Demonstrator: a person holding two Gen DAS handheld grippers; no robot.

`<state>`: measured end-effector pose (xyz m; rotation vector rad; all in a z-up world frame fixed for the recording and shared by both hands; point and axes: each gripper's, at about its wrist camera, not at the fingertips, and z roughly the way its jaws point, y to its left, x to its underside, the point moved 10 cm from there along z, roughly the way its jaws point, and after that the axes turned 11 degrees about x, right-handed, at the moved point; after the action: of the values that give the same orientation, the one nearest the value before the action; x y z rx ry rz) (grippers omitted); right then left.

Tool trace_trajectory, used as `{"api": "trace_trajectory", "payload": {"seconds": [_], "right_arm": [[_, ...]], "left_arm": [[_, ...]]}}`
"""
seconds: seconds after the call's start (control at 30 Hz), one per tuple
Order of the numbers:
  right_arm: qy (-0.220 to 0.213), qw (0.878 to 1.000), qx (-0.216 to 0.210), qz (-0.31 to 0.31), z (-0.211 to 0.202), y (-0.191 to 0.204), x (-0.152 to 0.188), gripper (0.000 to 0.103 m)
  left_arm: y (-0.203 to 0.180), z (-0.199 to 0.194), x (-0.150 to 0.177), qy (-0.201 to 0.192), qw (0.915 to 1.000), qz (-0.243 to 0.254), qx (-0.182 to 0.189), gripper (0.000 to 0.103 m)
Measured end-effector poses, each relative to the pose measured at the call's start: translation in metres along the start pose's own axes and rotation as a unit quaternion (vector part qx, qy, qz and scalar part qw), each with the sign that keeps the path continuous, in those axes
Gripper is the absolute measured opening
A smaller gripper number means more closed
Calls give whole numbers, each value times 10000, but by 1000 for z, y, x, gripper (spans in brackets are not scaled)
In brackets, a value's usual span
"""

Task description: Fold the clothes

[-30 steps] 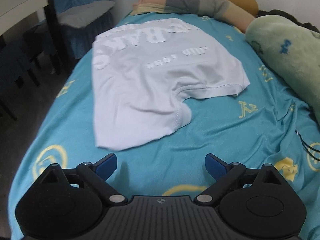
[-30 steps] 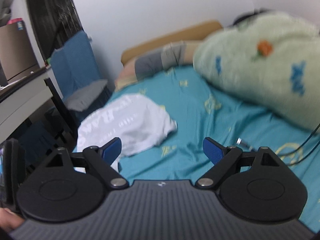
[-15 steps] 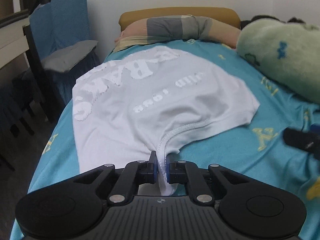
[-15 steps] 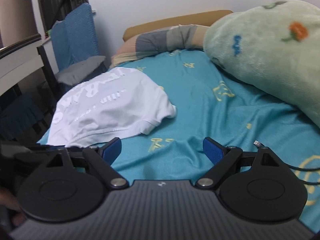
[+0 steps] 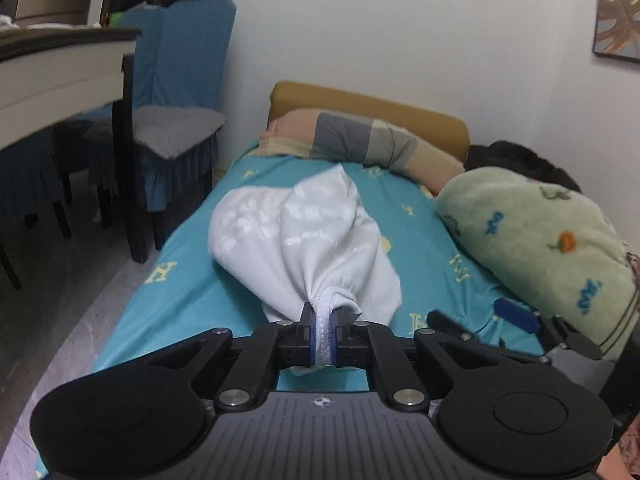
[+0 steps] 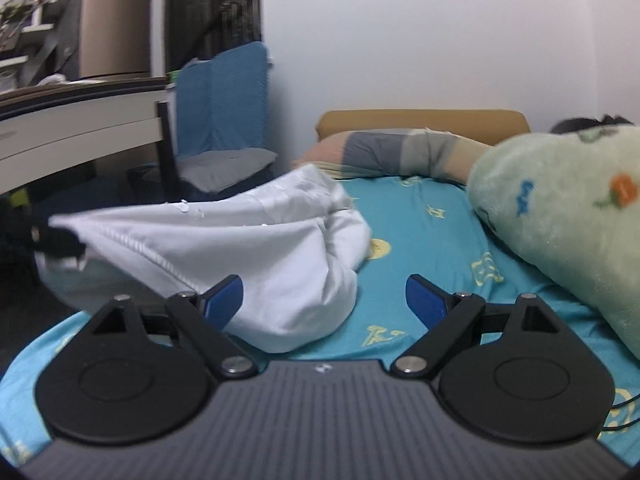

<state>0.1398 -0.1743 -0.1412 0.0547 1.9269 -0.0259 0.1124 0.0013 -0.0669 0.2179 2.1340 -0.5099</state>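
White T-shirt (image 5: 304, 240): centre frame on teal bed (image 5: 192, 300), stitched edge pinched in closed left gripper (image 5: 322, 334), fabric lifted. Right gripper (image 6: 324, 294): jaws spread, holding nothing. Right view alone shows shirt's raised edge stretching to frame left.

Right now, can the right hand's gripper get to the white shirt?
Probably yes. The right gripper is open, and the white shirt bulges just ahead of its left finger with nothing between. The left gripper holds the hem.
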Motion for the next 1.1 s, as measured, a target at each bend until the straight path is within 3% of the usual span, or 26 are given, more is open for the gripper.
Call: {"api": "trace_trajectory", "payload": {"seconds": [0.17,0.27,0.37,0.47,0.57,0.67,0.7,0.83,0.9,1.0,1.1], "right_arm": [[151,9982,-487,-328,-34,45,8,90],[65,9945,-568,-876,-39,80,9,90],[79,9942,-556,-913,-30,98,9,90],[177,9983,-294,-476,-13,88,10,90],[300,9995,74,111,1,56,7,90],[357,9981,427,270,11,31,1,90],[377,9973,545,321,14,23,-1,90],[1134,9914,608,-256,40,26,31,90],[1254,9886,761,-346,45,22,42,90],[606,9904,1241,27,25,3,10,90],[-730,9808,1791,242,-22,-22,-46,90]], "left_arm": [[-3,-44,-2,-351,9987,-213,300,7],[4,-47,2,-360,9981,-362,352,7],[15,-42,7,-285,9980,-495,288,7],[31,-30,13,-121,9971,-719,204,7],[33,-11,22,177,9941,-986,426,7],[22,4,29,330,9933,-943,584,7],[18,5,26,246,9945,-841,578,7],[6,2,8,-287,9973,-464,491,6],[10,-4,-1,-514,9971,-412,371,6],[18,-14,-11,-704,9939,-722,451,6],[23,-26,-14,-785,9904,-975,585,6]]}}
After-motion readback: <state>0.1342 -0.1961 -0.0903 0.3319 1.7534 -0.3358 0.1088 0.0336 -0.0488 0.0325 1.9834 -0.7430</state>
